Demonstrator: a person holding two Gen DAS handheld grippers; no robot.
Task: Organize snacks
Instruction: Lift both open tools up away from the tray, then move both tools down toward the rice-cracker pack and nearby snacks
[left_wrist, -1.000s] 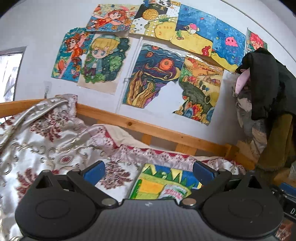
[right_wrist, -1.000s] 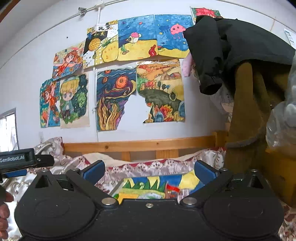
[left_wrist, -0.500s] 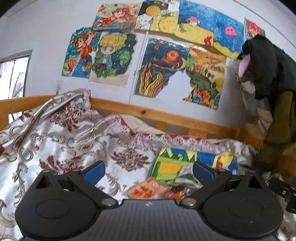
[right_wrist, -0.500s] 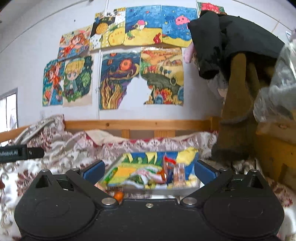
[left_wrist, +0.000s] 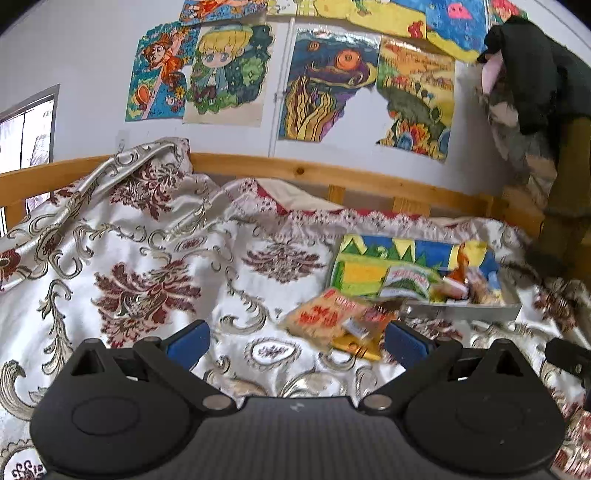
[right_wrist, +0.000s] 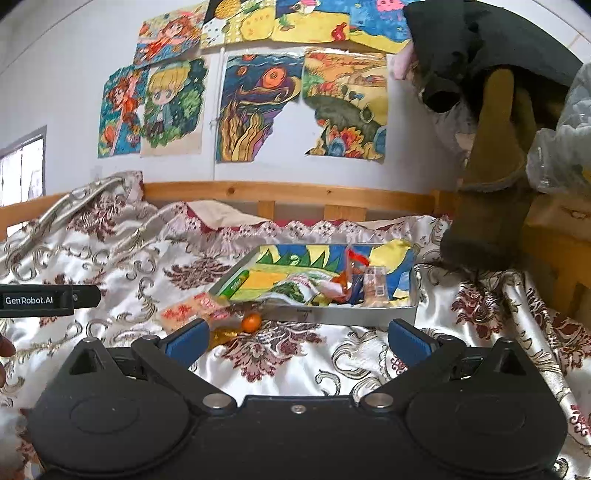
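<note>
Both grippers hover over the patterned bedspread (right_wrist: 369, 354), the left gripper (left_wrist: 295, 338) and right gripper (right_wrist: 295, 338) each with jaws wide apart and nothing between them. A shallow tray (right_wrist: 354, 315) near the bed's far edge holds a jumble of snack packets (right_wrist: 332, 286). Just off its near-left corner lie an orange packet (left_wrist: 321, 317), a gold wrapper (left_wrist: 356, 347) and a small orange ball (right_wrist: 252, 320).

A tray (right_wrist: 354, 315) lies on the bedspread (right_wrist: 369, 354), towards the far right of the bed. Several snack packets (right_wrist: 332, 286) sit inside it. Just left of its near corner, a flat packet (right_wrist: 188, 308) and a small round snack (right_wrist: 252, 320) lie on the bedspread.
</note>
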